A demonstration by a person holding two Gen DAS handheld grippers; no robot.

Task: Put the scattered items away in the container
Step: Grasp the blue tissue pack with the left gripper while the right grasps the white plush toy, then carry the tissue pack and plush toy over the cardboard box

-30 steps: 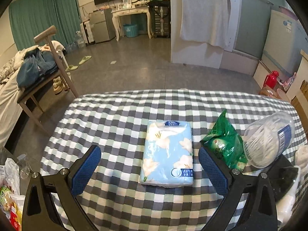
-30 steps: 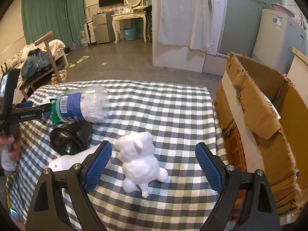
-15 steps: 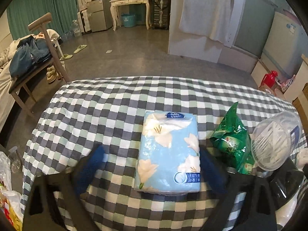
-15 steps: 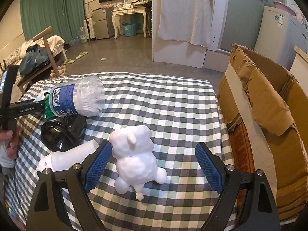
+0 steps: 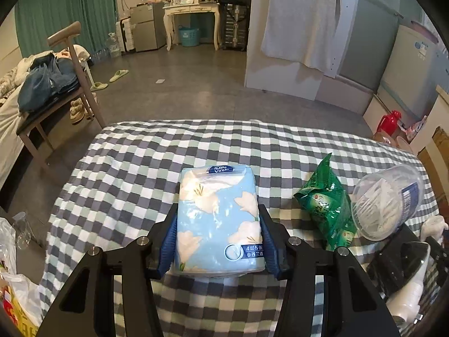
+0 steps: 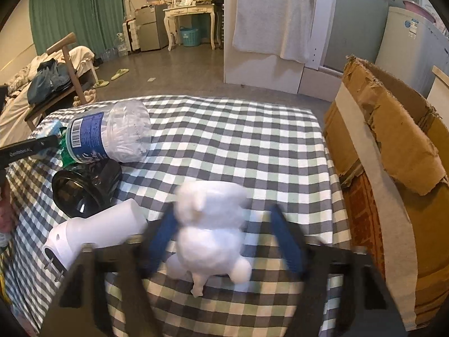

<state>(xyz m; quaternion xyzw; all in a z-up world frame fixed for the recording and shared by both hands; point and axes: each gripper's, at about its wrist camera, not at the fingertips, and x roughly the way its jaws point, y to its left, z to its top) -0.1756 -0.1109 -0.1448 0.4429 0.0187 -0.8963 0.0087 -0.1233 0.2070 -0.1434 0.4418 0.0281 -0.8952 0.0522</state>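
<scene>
A: What's biggest in view?

B: The checked tablecloth [image 5: 140, 168] fills the lower half of both views, and a torn cardboard box [image 6: 393, 168] stands just beside its right edge in the right wrist view.

A: And the left gripper [image 5: 219, 241]?

B: Its jaws have just been closing; the blue pads now press both sides of the tissue pack [image 5: 219, 219] at frame centre.

A: The right gripper [image 6: 221, 241]?

B: Its jaws have also been closing around the white plush toy [image 6: 210, 230], lower centre. They are blurred; the left pad looks against it, the right one just apart.

A: Anything smaller?

B: A clear swab jar [image 6: 112, 137], black lamp head [image 6: 84, 188] and green packet [image 5: 328, 210].
</scene>
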